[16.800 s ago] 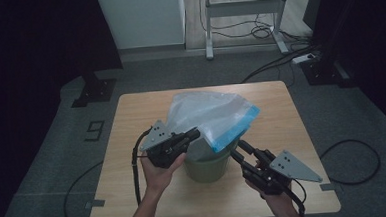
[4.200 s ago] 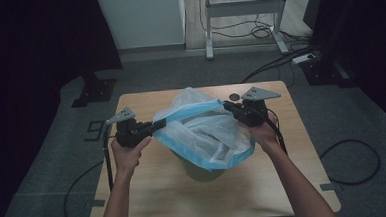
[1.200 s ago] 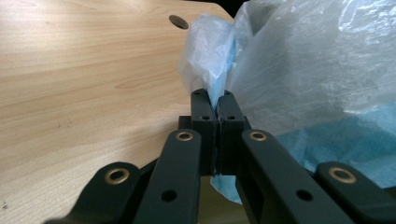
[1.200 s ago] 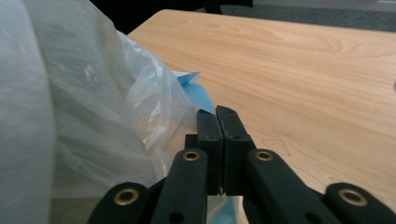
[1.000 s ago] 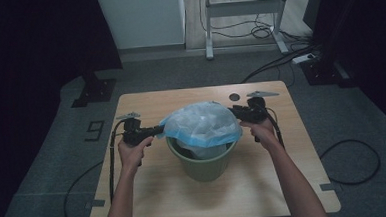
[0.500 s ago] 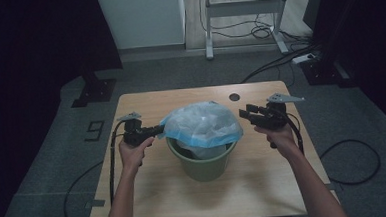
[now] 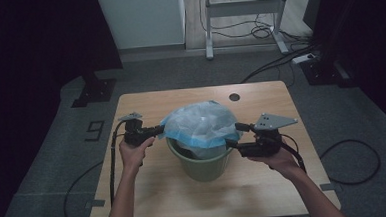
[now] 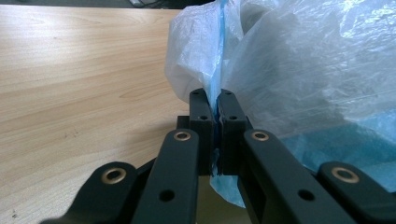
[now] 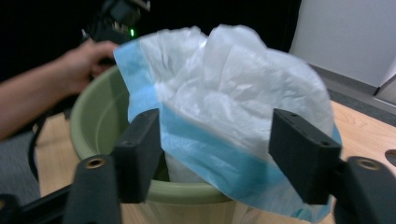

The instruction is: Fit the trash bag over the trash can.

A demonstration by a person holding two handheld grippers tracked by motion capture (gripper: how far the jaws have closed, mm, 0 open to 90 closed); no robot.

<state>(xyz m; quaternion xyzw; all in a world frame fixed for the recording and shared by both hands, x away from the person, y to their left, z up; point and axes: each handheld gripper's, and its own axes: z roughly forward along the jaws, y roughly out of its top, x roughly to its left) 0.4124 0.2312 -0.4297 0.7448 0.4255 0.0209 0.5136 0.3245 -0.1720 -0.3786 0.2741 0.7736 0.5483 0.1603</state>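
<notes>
While left claw (image 8: pixel 215 116) pinches bag (image 8: pixel 299 70) hem; right claw (image 9: pixel 224 158) agape

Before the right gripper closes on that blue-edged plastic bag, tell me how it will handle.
Probably floppy: the plastic bag lies crumpled and puffed over the green bucket. Likely very light, since the left gripper holds it up by a thin pinch of the blue hem. The film may slip or tear if tugged, so the open right gripper should bite the folded hem.

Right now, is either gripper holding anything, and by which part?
The left gripper pinches the plastic bag by its blue edge. The right gripper is open, holding nothing.
</notes>
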